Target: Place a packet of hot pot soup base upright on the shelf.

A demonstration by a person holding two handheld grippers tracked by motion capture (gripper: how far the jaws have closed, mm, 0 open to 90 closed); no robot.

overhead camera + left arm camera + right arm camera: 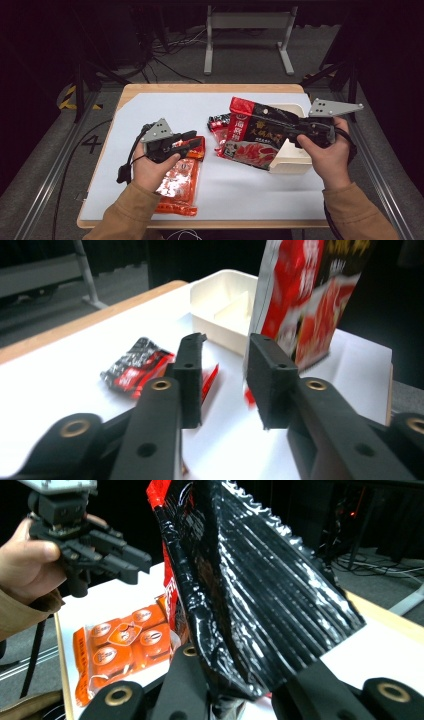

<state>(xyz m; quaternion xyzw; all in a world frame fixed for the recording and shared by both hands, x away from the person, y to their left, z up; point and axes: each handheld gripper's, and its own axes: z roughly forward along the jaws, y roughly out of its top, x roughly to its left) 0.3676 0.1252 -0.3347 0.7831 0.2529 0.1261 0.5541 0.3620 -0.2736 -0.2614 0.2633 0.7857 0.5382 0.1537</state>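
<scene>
My right gripper (292,129) is shut on one edge of a large black and red food pouch (254,134), which it holds off the table over a white box (292,159). In the right gripper view, the pouch (250,580) rises from between my jaws (240,685). My left gripper (196,142) is open with nothing between its jaws, and hovers over an orange snack packet (177,186). In the left gripper view, the jaws (222,380) point toward the hanging pouch (310,295) and the white box (225,305).
A small red and black sachet (218,126) lies on the white sheet (165,107) between the grippers, also seen as the sachet (132,367). The orange packet (117,650) lies flat near the person's sleeve. A metal stand (247,22) is beyond the table.
</scene>
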